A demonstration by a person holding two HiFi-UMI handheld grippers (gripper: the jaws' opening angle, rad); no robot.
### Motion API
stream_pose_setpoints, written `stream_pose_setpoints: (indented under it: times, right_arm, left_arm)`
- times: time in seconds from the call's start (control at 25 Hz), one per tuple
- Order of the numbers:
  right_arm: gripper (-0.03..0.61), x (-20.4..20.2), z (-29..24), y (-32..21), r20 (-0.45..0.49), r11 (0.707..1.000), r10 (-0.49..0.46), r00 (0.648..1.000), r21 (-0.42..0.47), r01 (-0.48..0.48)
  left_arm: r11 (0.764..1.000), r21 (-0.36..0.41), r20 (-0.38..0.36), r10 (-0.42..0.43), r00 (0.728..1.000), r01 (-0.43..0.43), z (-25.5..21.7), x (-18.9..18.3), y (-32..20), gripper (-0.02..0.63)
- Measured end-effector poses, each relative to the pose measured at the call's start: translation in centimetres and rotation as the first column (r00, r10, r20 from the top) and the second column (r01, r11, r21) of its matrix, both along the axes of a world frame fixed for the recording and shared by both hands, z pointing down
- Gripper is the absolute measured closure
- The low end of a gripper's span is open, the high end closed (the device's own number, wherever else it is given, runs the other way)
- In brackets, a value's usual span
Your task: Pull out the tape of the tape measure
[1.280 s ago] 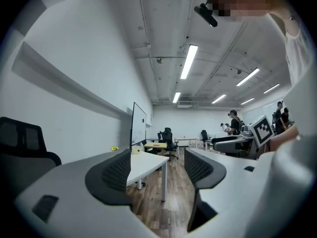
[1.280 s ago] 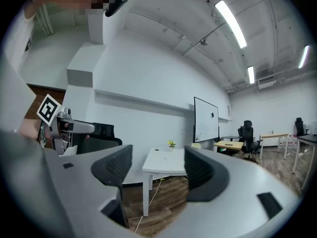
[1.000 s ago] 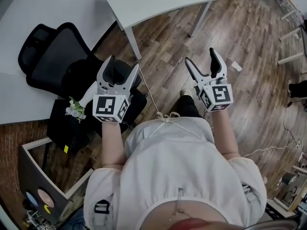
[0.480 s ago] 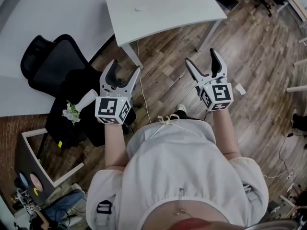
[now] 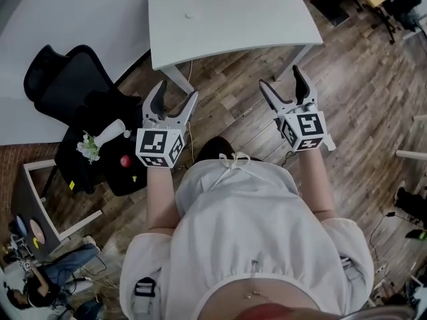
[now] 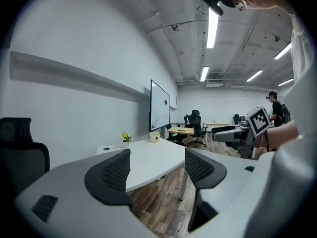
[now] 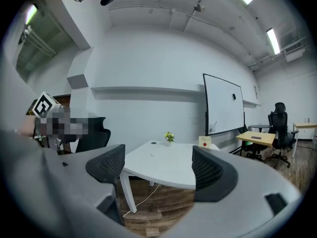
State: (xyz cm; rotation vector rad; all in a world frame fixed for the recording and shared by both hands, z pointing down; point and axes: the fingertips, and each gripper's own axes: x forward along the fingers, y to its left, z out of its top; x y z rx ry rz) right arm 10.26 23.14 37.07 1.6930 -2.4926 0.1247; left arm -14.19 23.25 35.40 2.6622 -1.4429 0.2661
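Observation:
No tape measure can be picked out in any view. My left gripper (image 5: 175,97) is held at waist height over the wooden floor, open and empty. My right gripper (image 5: 281,83) is level with it to the right, also open and empty. Both point at a white table (image 5: 227,15) just ahead. In the left gripper view the open left gripper (image 6: 156,168) frames the table (image 6: 148,158). The right gripper view shows the open right gripper (image 7: 157,170) framing the same table (image 7: 163,168). A tiny unidentifiable object (image 5: 191,15) lies on the tabletop.
A small potted plant (image 7: 169,138) and a pale box with a red dot (image 7: 205,142) stand on the table's far side. A black office chair (image 5: 60,85) is on the left. Nearer stands a black stool (image 5: 113,172) with a flower vase (image 5: 90,144). A wooden frame (image 5: 30,199) sits lower left.
The person has walked forward: the white table has come nearer, the chair and stool have slid left and back. Both grippers stay open at the same height.

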Motion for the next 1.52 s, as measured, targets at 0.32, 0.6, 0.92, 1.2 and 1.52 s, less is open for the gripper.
stream_pose_setpoints:
  times: [0.32, 0.6, 0.92, 1.2, 1.52]
  right_arm:
    - [0.16, -0.9, 1.9, -7.7, -0.029, 0.997, -0.07, 0.997, -0.027, 0.069]
    - [0.16, -2.3, 2.5, -17.9, -0.045, 0.995, -0.078, 0.996, -0.06, 0.075]
    - [0.16, -3.9, 5.3, -29.5, -0.044, 0.986, -0.089, 0.995, -0.144, 0.082]
    - [0.16, -5.8, 10.7, -37.0, -0.049, 0.963, -0.117, 0.992, -0.249, 0.101]
    - [0.16, -5.7, 15.3, -40.2, -0.059, 0.931, -0.121, 0.991, -0.353, 0.093]
  left_arm:
    - [0.999, -0.009, 0.026, -0.047, 0.999, 0.047, 1.8, -0.2, -7.8, 0.27]
    - [0.998, -0.062, 0.061, -0.022, 0.998, 0.026, 4.1, -0.8, -18.2, 0.27]
    - [0.986, -0.166, 0.098, 0.014, 0.995, 0.003, 8.3, -1.7, -30.0, 0.27]
    - [0.944, -0.324, 0.167, 0.117, 0.979, -0.057, 15.7, -1.3, -37.4, 0.27]
    - [0.878, -0.469, 0.25, 0.237, 0.939, -0.097, 22.5, 0.4, -42.7, 0.27]
